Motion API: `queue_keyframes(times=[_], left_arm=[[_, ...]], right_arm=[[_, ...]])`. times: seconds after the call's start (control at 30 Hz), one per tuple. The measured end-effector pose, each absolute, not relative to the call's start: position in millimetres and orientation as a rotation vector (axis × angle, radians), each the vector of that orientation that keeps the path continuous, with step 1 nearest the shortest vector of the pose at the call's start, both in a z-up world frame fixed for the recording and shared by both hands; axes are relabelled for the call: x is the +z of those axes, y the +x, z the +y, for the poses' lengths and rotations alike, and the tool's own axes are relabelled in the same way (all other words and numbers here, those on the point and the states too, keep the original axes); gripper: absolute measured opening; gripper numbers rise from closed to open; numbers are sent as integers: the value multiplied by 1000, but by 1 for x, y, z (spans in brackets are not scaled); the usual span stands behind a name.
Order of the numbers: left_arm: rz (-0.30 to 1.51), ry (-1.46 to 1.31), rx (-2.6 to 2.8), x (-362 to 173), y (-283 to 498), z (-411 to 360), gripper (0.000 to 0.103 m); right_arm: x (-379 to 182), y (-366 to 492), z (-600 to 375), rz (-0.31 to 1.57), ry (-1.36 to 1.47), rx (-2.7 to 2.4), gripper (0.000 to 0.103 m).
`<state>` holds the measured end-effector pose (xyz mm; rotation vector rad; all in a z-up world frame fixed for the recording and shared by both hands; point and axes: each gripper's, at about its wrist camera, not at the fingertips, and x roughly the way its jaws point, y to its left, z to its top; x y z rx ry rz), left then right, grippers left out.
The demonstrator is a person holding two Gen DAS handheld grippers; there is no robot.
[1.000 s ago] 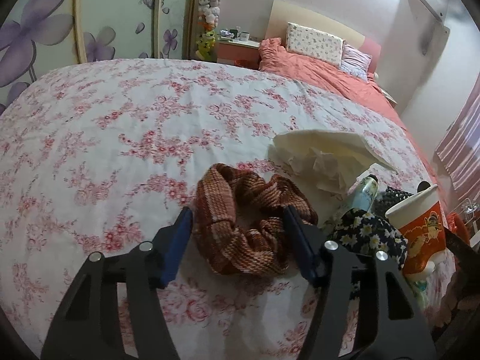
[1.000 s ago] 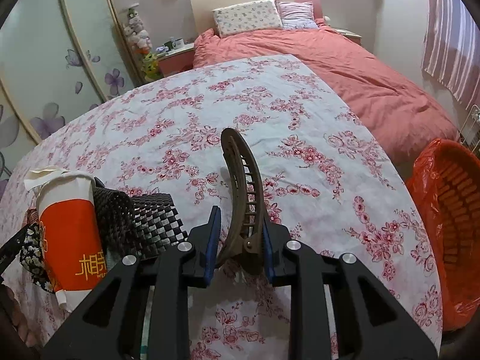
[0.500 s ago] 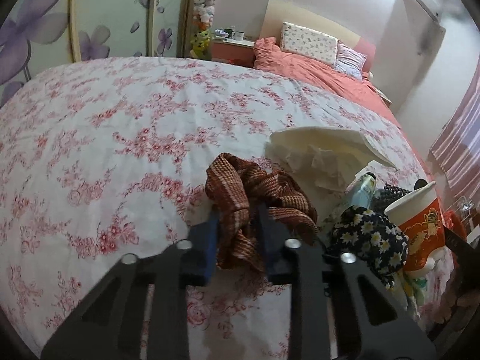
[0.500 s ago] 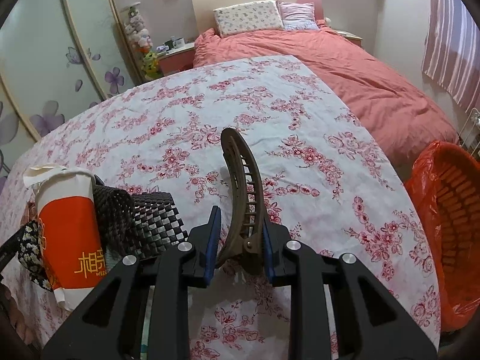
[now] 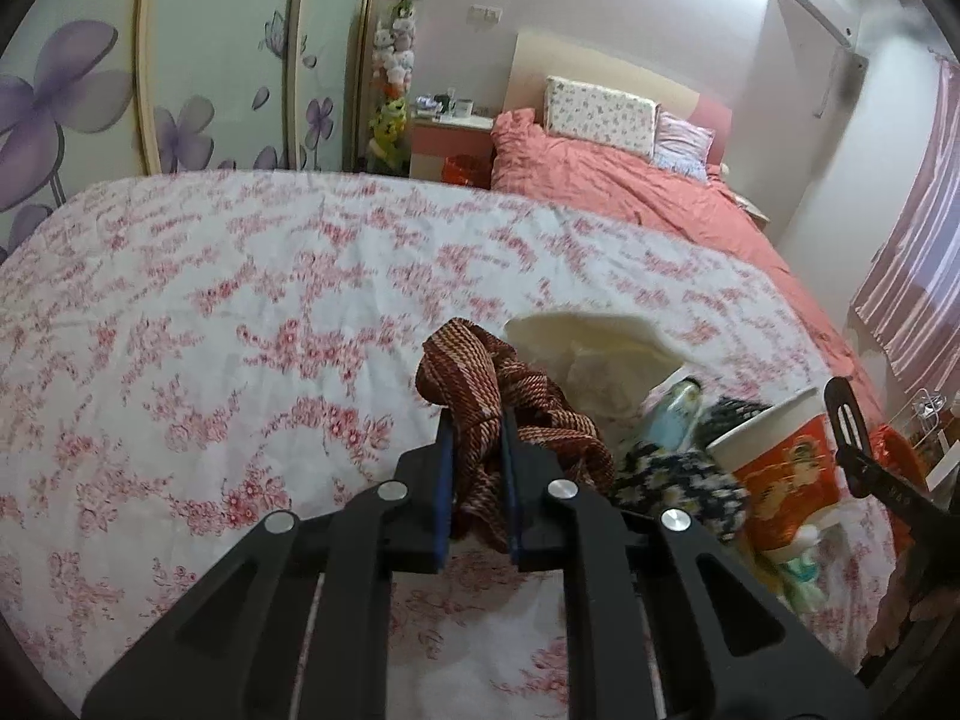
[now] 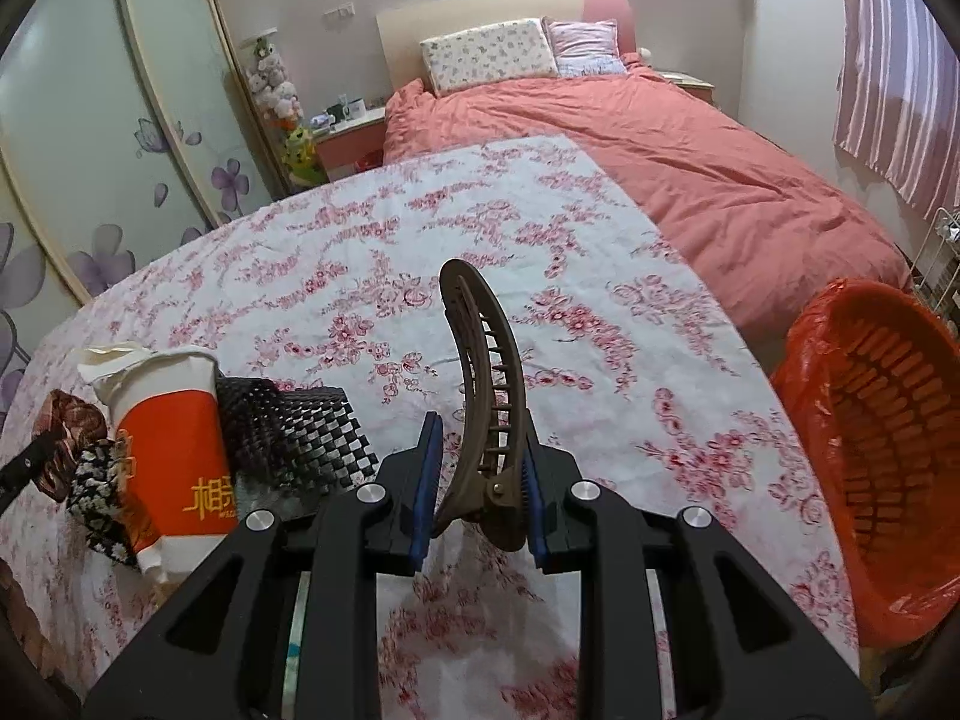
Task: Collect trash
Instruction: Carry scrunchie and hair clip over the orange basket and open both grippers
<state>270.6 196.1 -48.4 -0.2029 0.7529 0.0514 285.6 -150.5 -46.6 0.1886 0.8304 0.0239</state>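
Floral sheet (image 6: 360, 276) spreads under both grippers. Orange basket (image 6: 888, 438) at 3 o'clock in right view, beside sheet edge. Paper cup (image 6: 174, 438) at 9 o'clock, tilted, touching black woven pouch (image 6: 288, 438). Right gripper (image 6: 480, 480) level, pointing toward headboard, jaws clamped on brown hair clip (image 6: 486, 384) standing upright. Left gripper (image 5: 474, 474) tipped slightly down, jaws pinched on brown plaid scrunchie (image 5: 486, 396), crumpled tissue (image 5: 600, 354) just behind at 1 o'clock.

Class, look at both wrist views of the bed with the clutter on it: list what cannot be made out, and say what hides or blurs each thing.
- Small bottle, left wrist view: blurred, label unreadable; base hidden by the floral cloth.
- Paper cup, right wrist view: inside hidden by its wall; print partly cut off by the right gripper.
- Orange basket, right wrist view: cut off by the image edge.
- Nightstand items, left wrist view: too small.
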Motion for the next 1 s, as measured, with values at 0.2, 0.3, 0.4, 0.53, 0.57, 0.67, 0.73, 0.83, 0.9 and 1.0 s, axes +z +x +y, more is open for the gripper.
queue_keyframes(times=[0.2,0.3,0.4,0.53,0.57,0.67,0.73,0.83,0.9,1.0], left_arm=[[688,-187,20,-16,257,179,14],[654,-175,-12,1,249,164,14],[630,-159,-60,16,242,144,14],[602,-138,-121,30,233,114,14],[596,-133,-138,33,231,106,14],[585,-124,-188,39,227,82,14],[581,-123,-220,42,225,67,14],[578,-121,-273,46,224,41,14],[578,-119,-313,47,223,23,14],[579,-106,-370,47,222,-5,14]], right_arm=[[-29,266,-160,784,195,26,25],[-17,252,-167,751,206,29,25],[-7,239,-176,723,216,24,25],[4,222,-188,682,227,11,25],[7,218,-192,672,233,8,25],[12,207,-203,648,252,-1,25],[14,199,-211,632,260,-11,25],[17,190,-223,609,271,-34,25],[18,186,-232,598,280,-51,25],[19,180,-246,582,296,-78,25]])
